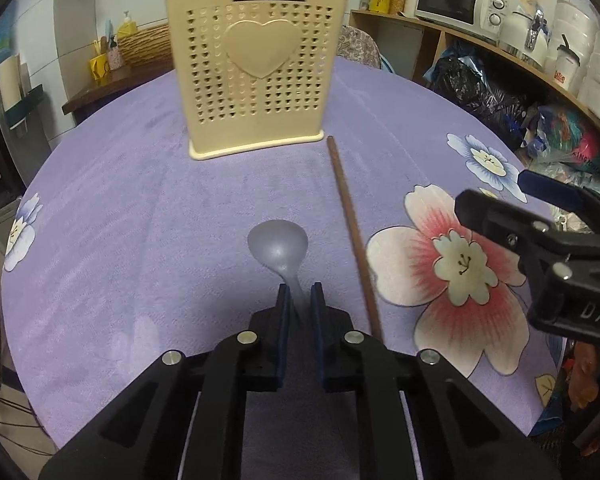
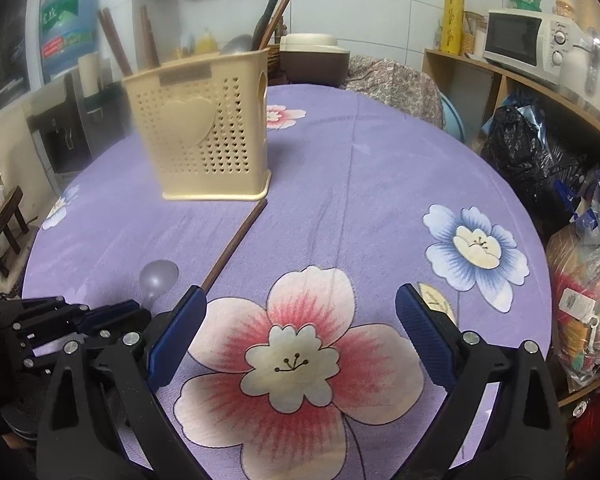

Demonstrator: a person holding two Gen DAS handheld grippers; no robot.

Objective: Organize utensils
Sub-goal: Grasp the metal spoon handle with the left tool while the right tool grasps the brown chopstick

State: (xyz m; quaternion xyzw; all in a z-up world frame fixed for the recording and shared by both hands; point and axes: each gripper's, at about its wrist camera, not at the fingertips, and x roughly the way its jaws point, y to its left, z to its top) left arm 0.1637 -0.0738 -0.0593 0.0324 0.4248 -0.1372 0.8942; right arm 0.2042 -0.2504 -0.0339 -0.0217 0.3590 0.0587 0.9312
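My left gripper [image 1: 300, 300] pinches spoon [image 1: 278, 246] by its handle; right gripper [image 2: 300, 320] spread wide, chopstick [image 2: 236, 244] just left of it.

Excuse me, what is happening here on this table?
A person is tidying utensils with two hand-held grippers. The left gripper has closed on the handle of a translucent spoon, which lies on the purple flowered tablecloth. The right gripper hangs open above a pink flower print, holding nothing. A single brown chopstick lies on the cloth between them, one end near the beige utensil holder, which already holds several utensils.
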